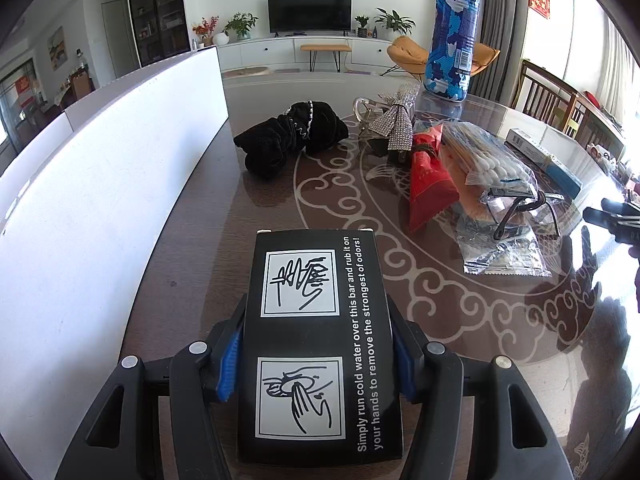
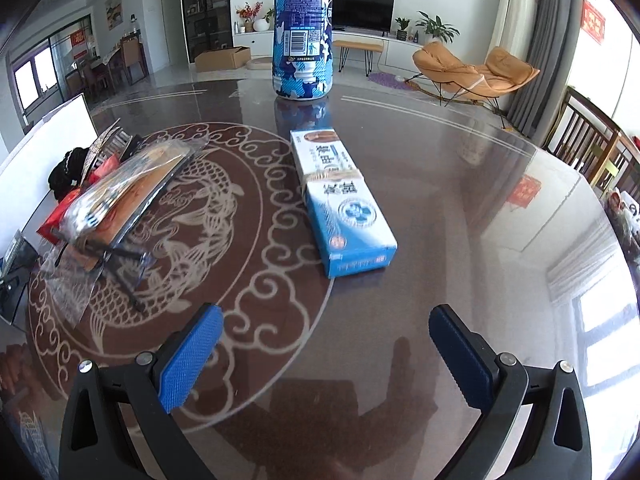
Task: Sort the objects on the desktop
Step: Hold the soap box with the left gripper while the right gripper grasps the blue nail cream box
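My left gripper [image 1: 320, 364] is shut on a black box [image 1: 318, 344] printed with hand-washing drawings and white text; its blue pads press both long sides, just above the table. My right gripper [image 2: 326, 344] stands open over the glossy table with nothing between its fingers. Ahead of it lies a blue and white carton [image 2: 342, 200], and beyond that stands a tall blue camouflage bottle [image 2: 303, 28]. The right gripper's black tip [image 1: 616, 216] shows at the right edge of the left wrist view.
A white storage box wall [image 1: 100, 184] runs along the left. On the table lie a black velvet scrunchie [image 1: 290, 138], a rhinestone bow clip [image 1: 394, 120], a red packet [image 1: 430, 178], a bag of cotton swabs [image 1: 490, 168] and bagged glasses [image 1: 516, 220].
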`<state>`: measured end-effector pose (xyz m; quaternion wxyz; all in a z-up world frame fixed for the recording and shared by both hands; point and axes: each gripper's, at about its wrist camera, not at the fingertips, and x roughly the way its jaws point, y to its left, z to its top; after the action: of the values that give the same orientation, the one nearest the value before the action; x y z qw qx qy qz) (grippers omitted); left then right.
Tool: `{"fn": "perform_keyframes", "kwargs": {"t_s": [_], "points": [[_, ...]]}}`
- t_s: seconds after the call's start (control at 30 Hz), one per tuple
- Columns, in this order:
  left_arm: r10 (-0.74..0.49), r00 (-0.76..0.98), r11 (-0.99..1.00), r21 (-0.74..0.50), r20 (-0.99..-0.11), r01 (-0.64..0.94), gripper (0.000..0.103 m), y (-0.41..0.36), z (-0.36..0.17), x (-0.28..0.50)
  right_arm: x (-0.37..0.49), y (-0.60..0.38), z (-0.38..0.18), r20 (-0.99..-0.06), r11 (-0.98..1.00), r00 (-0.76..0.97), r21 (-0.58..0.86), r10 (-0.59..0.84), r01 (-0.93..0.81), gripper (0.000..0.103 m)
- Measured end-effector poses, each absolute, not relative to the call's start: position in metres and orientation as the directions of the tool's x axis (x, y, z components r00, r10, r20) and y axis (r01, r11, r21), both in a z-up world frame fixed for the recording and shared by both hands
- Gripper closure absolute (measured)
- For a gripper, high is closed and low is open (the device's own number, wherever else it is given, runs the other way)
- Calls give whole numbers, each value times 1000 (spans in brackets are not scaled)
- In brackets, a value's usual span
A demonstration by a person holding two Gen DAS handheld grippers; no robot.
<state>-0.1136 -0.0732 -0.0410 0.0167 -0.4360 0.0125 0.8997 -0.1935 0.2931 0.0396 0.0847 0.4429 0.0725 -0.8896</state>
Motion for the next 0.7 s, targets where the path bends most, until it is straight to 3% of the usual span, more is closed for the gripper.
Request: {"fn": "perform_keyframes", "kwargs": {"t_s": [0.2, 0.37, 0.47, 0.7], "points": [[19, -619, -999, 8, -785, -41, 43, -73, -41, -113, -264, 285, 30, -831, -984, -552, -43, -59, 170, 2], [19, -619, -999, 8, -785, -41, 43, -73, -41, -113, -283, 275, 28, -821, -987, -565, -8, -84, 159, 28], [19, -619, -999, 8, -785, -41, 43, -73, -41, -113, -280, 277, 31, -804, -989, -587, 8, -96, 150, 54], [19, -619, -999, 8, -785, -41, 43, -73, -41, -113, -232, 284, 30, -780, -987, -615, 17, -114, 161, 57]]}}
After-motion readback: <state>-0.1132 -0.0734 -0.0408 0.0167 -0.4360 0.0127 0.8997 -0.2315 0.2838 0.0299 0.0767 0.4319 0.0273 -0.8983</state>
